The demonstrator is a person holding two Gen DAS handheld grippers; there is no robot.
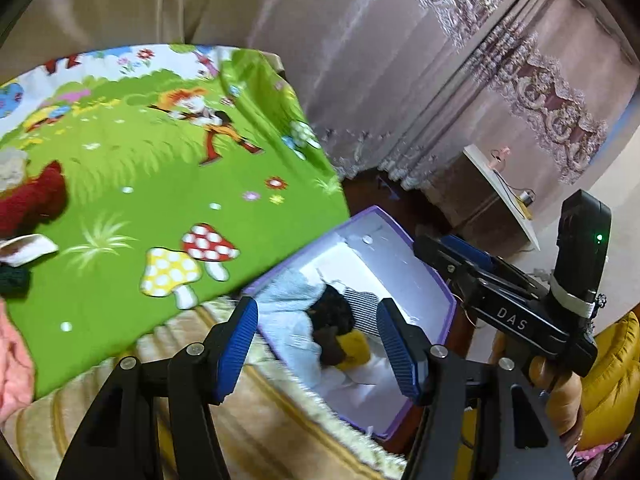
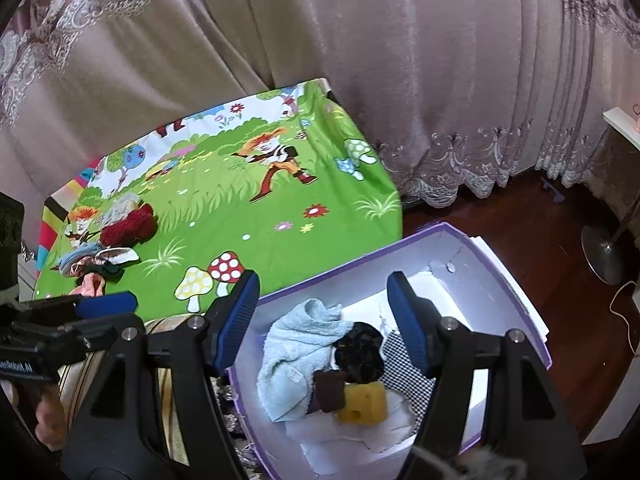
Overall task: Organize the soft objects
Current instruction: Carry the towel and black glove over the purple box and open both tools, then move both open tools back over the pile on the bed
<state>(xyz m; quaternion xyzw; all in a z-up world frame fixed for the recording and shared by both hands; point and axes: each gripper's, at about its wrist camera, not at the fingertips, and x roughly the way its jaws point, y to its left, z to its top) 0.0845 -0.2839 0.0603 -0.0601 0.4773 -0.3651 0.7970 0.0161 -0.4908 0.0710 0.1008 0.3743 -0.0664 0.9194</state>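
Brightness: both views are evenly lit, with soft light and strong colours.
Light source: it cannot be told; the curtains [image 2: 400,80] are closed.
Glare: a pale sheen is seen on the curtain folds, and the white inside of the box [image 2: 480,296] is nearly washed out.
Shadows: only weak shadows are cast under the cloths in the box.
Blur: the left wrist view is smeared, most on the green mat [image 1: 160,184]; the right wrist view is sharp.
Distortion: straight lines are bent by the fisheye, and the corners are cut off in black.
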